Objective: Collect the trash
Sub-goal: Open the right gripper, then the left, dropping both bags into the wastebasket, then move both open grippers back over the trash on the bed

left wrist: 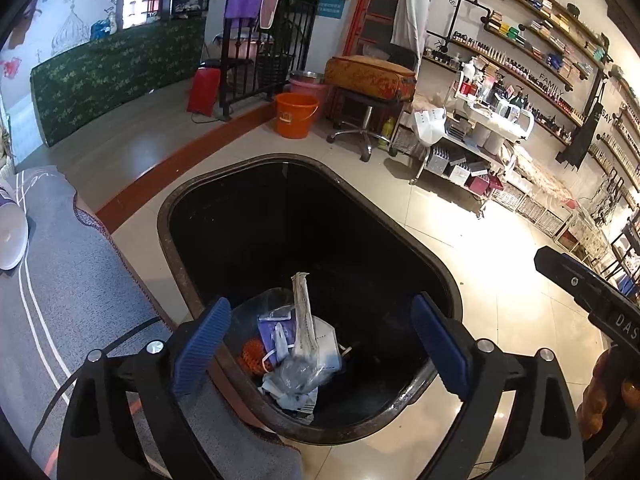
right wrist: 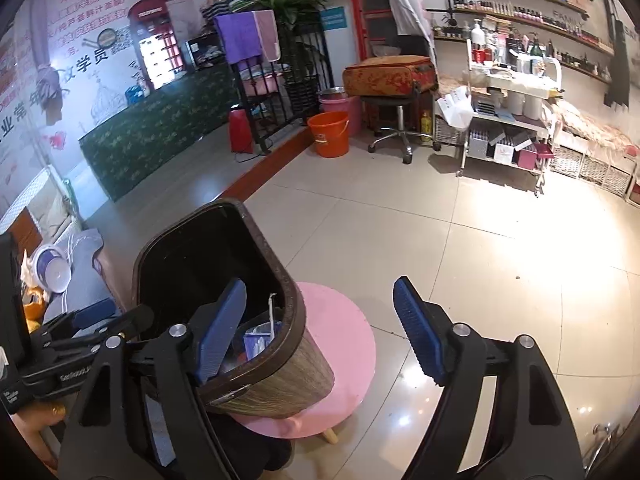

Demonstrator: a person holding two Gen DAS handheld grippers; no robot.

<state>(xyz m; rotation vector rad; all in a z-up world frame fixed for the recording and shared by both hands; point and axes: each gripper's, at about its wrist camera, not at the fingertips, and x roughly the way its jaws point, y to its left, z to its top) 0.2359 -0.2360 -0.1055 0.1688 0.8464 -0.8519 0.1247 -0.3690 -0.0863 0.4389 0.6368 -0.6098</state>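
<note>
The left gripper [left wrist: 320, 344] hangs wide-jawed and empty over the trash bin [left wrist: 188, 280], where a face mask [left wrist: 324, 344] and wrappers lie. The right gripper [right wrist: 320, 328], jaws wide, straddles the bin's rim above a pink stool [right wrist: 344, 328]; farther off stands an orange bucket [right wrist: 330, 132]

bright glare on floor tiles [right wrist: 460, 248], fisheye-warped edges.
</note>
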